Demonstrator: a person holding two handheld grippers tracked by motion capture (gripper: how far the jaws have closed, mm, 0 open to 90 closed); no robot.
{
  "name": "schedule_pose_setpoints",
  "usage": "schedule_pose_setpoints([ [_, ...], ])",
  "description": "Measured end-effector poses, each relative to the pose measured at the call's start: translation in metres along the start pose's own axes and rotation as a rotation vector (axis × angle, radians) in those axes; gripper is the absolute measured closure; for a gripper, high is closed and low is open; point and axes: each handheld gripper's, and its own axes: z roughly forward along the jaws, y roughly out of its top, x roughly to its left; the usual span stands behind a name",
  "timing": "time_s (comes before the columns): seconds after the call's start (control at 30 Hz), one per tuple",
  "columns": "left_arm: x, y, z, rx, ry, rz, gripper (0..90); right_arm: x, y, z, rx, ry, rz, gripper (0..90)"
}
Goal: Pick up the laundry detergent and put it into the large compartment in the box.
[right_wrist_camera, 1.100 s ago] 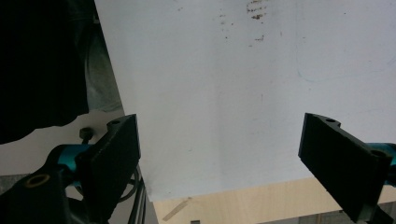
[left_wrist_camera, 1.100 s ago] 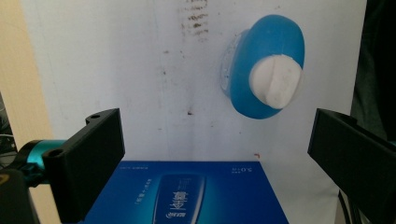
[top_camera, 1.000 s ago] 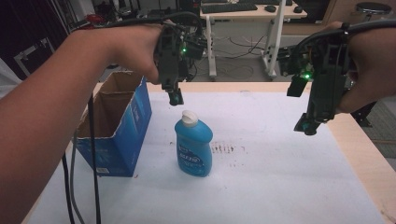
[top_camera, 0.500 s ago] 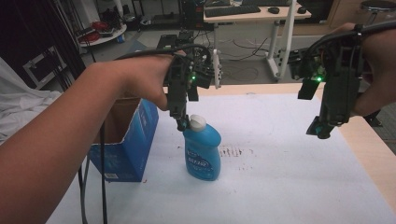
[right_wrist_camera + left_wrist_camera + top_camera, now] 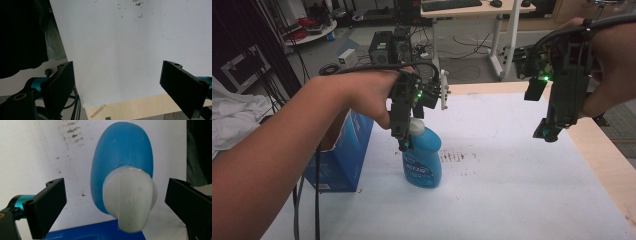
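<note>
Blue bottle (image 5: 422,157) stands upright mid-bench (image 5: 512,190), its white cap (image 5: 130,197) between the spread left tongs (image 5: 402,141), untouched. An off-centre pinch could likely tip it (contents can't be told). Beside it, an open blue box (image 5: 343,155), interior hidden. Right tongs (image 5: 546,133) hover spread, empty.

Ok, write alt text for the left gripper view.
A blue bottle with a white cap stands on a white table, seen from above, with the cap between the open black jaws of the left gripper and touching neither. Brown specks mark the table beyond it, and a blue box edge shows below.
</note>
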Motion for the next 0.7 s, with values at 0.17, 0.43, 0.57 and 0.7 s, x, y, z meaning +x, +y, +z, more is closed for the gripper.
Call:
schedule_pose_setpoints([
  [0.17, 0.001, 0.001, 0.012, 0.000, 0.009, 0.023, 3.8, 0.001, 0.001, 0.002, 0.004, 0.001, 0.001, 11.9],
  [0.43, 0.001, 0.003, 0.023, 0.006, -0.001, 0.045, 3.8, 0.000, 0.001, 0.002, 0.002, -0.002, 0.009, 12.0],
  [0.57, 0.001, 0.004, 0.026, 0.017, 0.007, 0.061, 3.8, 0.000, 0.000, 0.002, 0.000, -0.002, 0.012, 11.9],
  [0.7, 0.000, 0.004, 0.028, 0.013, 0.028, 0.085, 3.9, -0.001, -0.001, 0.002, 0.000, -0.001, 0.017, 11.9],
])
